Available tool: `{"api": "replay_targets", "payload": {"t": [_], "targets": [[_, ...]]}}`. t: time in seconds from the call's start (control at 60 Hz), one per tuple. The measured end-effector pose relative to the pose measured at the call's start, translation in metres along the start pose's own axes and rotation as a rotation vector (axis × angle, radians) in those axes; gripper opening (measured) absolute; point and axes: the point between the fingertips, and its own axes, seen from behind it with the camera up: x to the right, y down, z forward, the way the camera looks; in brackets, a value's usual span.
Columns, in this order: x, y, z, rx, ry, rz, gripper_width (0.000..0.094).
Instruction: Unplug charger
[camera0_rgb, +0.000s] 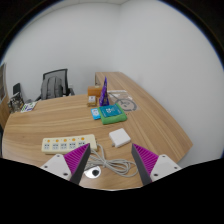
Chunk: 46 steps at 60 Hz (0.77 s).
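A white power strip (66, 144) with coloured switches lies on the wooden desk (150, 120), just ahead of my left finger. A white charger block (120, 136) lies flat on the desk to the right of the strip, beyond my fingers. Its white cable (108, 160) runs in a loose bundle between my fingers. A small round grey and white object (93, 171) lies by the cable near my left finger. My gripper (110, 162) is open and holds nothing; its purple pads (76, 160) stand at either side of the cable bundle, above the desk.
A teal and white box (112, 114) lies farther back, with a purple upright object (104, 92) and small items behind it. A black office chair (55, 82) stands at the desk's far left. The desk's edge curves away at the right.
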Motion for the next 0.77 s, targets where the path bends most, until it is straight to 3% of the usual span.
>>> {"api": "replay_targets", "payload": {"t": [0.333,0.767], "targets": [[-0.036,0.031,-0.156,0.05,0.053,-0.014,0.0861],[-0.053,0.031,-0.216,0.103,0.076,-0.06,0.0858]]}}
